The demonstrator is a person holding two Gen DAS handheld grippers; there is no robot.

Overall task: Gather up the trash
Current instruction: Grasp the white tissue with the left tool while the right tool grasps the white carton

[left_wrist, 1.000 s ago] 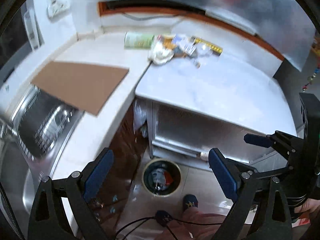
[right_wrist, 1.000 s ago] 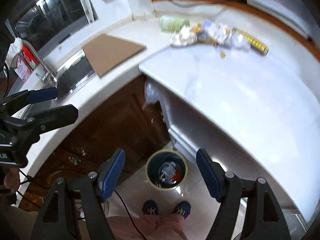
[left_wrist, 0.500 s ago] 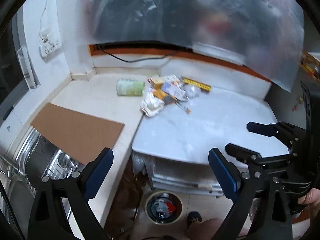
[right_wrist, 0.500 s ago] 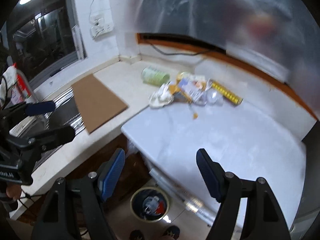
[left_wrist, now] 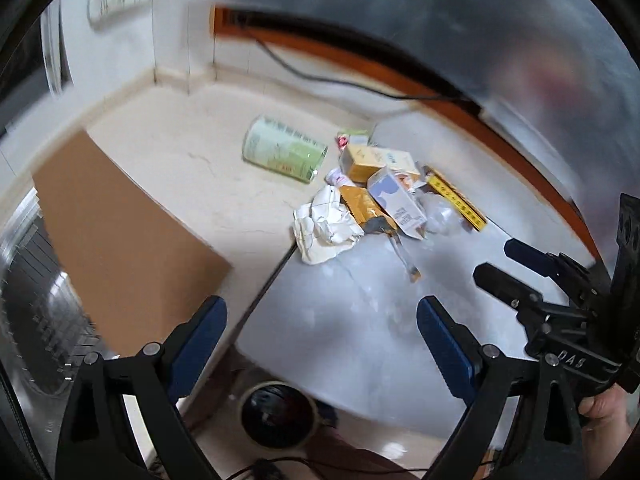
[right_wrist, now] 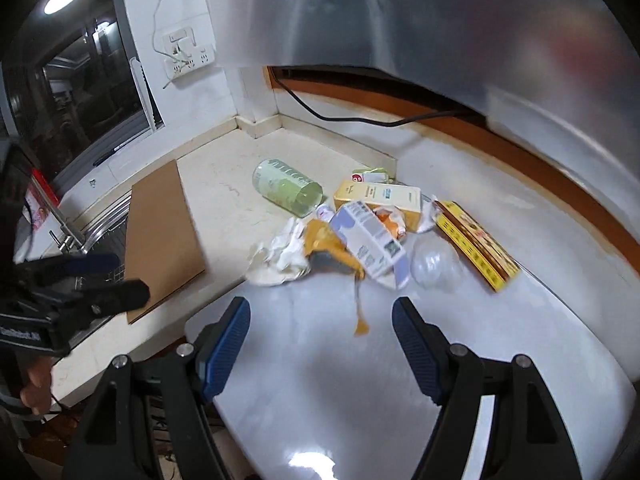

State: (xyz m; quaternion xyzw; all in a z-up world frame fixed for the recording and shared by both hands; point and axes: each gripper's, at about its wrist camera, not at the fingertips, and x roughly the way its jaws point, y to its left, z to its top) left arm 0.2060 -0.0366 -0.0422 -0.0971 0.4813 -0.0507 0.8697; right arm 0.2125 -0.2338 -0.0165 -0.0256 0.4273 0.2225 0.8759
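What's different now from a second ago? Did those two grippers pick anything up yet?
Nothing picked up yet. Both views have swung up from the bin on the floor towards the trash pile on the counter, which now looks nearer. The left gripper and right gripper are still wide open and empty. The pile, the green can and the cardboard sheet lie as before.

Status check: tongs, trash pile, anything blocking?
Left tongs open, empty. Right tongs open, empty. Trash pile untouched on the counter, bin on the floor below. Nothing in the way.
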